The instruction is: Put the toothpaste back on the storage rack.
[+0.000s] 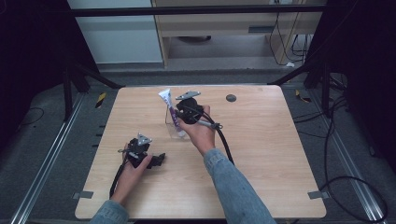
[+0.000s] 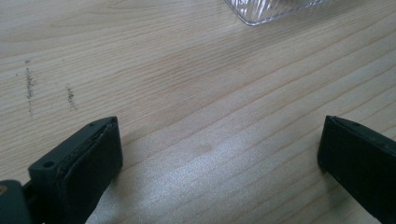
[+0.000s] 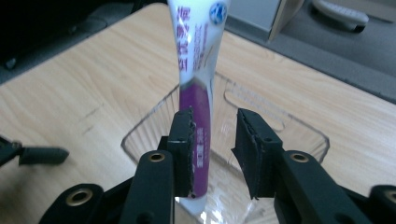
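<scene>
Now tube [image 3: 196, 93] between right claw [image 3: 214, 154] pads

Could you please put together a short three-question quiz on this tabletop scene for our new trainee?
1. True or false: the toothpaste tube lies flat on the table.
2. Which gripper has the tube between its jaws? A) left gripper B) right gripper
3. Fill in: the tube stands in a clear, ribbed ______.

Key
1. False: it stands on end, leaning, with its lower end inside the clear container.
2. B: the right gripper's jaws flank the tube, with a gap showing on one side; the left gripper's jaws stand wide apart over bare wood.
3. Container.
</scene>
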`<state>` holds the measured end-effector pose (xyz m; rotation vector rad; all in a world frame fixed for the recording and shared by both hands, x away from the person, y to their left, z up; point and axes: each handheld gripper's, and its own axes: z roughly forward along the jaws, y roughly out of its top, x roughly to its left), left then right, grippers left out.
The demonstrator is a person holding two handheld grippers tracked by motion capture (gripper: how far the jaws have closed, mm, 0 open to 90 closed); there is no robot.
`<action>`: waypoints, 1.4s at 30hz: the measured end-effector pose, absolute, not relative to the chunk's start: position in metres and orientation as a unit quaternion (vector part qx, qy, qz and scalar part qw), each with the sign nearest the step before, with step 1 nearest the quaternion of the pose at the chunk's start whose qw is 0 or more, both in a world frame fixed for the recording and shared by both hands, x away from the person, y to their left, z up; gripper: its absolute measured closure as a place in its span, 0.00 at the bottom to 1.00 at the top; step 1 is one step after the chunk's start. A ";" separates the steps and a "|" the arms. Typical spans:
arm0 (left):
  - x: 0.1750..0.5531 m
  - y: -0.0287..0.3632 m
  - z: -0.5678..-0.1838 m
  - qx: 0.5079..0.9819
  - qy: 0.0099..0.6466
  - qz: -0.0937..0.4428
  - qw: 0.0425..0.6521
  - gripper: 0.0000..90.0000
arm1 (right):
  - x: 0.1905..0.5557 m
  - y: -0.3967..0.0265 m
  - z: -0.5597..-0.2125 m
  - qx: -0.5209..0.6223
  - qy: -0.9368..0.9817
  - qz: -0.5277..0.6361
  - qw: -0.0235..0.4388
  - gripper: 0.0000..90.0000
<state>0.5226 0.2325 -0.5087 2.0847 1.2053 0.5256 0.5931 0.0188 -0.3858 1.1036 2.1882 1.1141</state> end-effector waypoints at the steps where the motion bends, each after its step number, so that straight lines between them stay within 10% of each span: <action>1: 0.523 0.232 -0.509 0.798 0.461 0.201 0.332 0.00 | 0.592 0.018 -0.385 0.398 0.795 0.399 0.225 0.74; 42: 0.523 0.232 -0.509 0.798 0.461 0.201 0.332 0.00 | 0.576 -0.041 -0.369 0.403 0.808 0.387 0.186 0.20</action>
